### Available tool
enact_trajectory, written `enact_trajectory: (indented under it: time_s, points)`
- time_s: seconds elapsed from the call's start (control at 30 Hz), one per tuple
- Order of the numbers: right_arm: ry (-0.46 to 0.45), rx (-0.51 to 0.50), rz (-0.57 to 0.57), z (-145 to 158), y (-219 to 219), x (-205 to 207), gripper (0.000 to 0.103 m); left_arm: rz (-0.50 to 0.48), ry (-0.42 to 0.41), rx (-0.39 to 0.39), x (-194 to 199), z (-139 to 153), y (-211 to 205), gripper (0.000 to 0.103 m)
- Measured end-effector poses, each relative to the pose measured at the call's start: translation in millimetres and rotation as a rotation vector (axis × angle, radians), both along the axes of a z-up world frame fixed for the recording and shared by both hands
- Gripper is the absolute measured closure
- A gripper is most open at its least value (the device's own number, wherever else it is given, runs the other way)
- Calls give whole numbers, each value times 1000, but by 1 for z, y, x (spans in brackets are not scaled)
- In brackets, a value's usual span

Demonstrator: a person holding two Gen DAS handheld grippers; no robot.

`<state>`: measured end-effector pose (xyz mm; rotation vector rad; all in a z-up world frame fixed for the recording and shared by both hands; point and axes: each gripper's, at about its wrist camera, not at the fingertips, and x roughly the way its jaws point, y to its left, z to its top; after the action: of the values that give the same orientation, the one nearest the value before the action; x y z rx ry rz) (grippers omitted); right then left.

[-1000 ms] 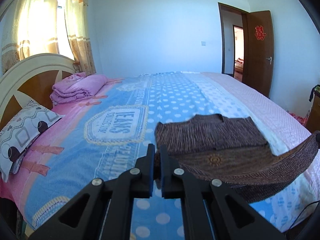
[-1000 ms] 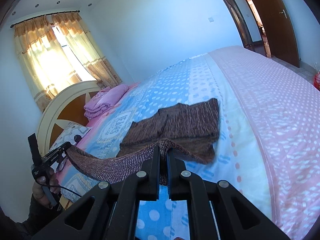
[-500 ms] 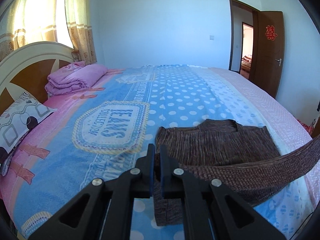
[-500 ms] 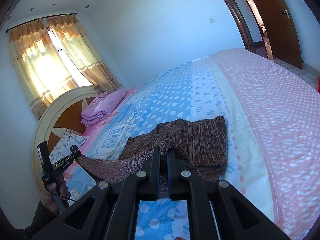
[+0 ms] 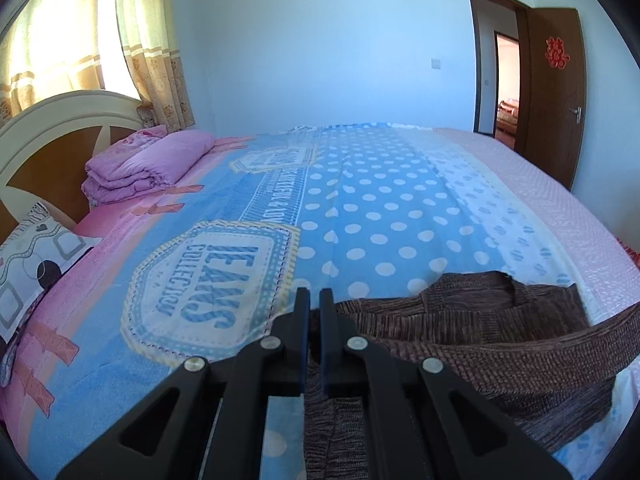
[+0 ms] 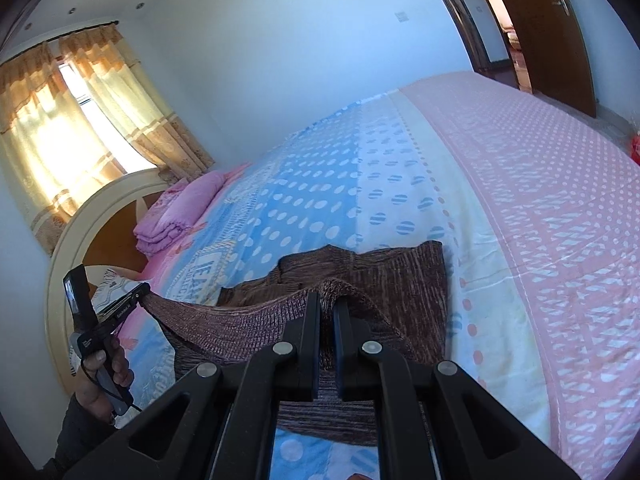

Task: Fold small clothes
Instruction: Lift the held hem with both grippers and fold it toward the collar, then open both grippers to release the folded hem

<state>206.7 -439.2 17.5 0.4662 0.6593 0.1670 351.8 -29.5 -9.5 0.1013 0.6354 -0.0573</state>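
The brown knit garment (image 5: 472, 344) lies at the near edge of the bed (image 5: 380, 208), on the blue dotted part of the cover, with its far half flat and what look like sleeves already turned in over the body. The near hem is lifted clear of the bed and stretched between the two tools. The left gripper (image 5: 314, 312) has its jaws clamped on the hem's left corner, and the right gripper (image 6: 327, 312) has its jaws clamped on the right corner. The fold seems about midway: the raised hem is not yet laid over the far half, and the release and any smoothing remain.

No containers are in view. A folded pink quilt (image 5: 144, 164) sits by the headboard (image 5: 44, 136) at the far left, with a patterned pillow (image 5: 36, 256) nearer, both well apart from the garment.
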Motion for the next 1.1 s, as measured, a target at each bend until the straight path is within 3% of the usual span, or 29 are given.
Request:
enact_trajectory:
  time_s: [0.33,0.43,0.5,0.53,0.57,0.6,0.67,0.73,0.8,0.9,1.03,1.1]
  points:
    - [170,-1,-75,-64,-34,77,98,-16,78,174,74,-64,-49,98]
    - [228,-53,-112,-91,-40,105,95,60,102,261,95,-88,-53,90]
    - [257,-162,-133,-99,-36,112,70,83,151,233,99,-94,-42,86]
    - [271,-230,-146,-99,-31,110,45,75,164,197,93,-93,-34,85]
    - [270,-289,-137,-99,-24,106,34,66,165,196,86,-93,-31,72]
    - [263,-323,-116,-98,-18,102,33,55,166,214,75,-93,-27,49]
    - [268,-434,-56,-100,2,95,33,7,140,267,48,-94,-28,26]
    - [282,-555,5,-108,24,95,33,-72,129,345,25,-104,-37,24]
    - [301,-671,71,-118,47,102,33,-117,173,393,20,-119,-50,20]
    - [297,-765,76,-126,65,124,33,-107,151,438,30,-127,-65,16]
    - [280,-777,11,-111,61,173,33,47,78,531,72,-120,-68,11]
    - [240,-746,-81,-90,47,191,33,174,115,490,98,-115,-46,12]
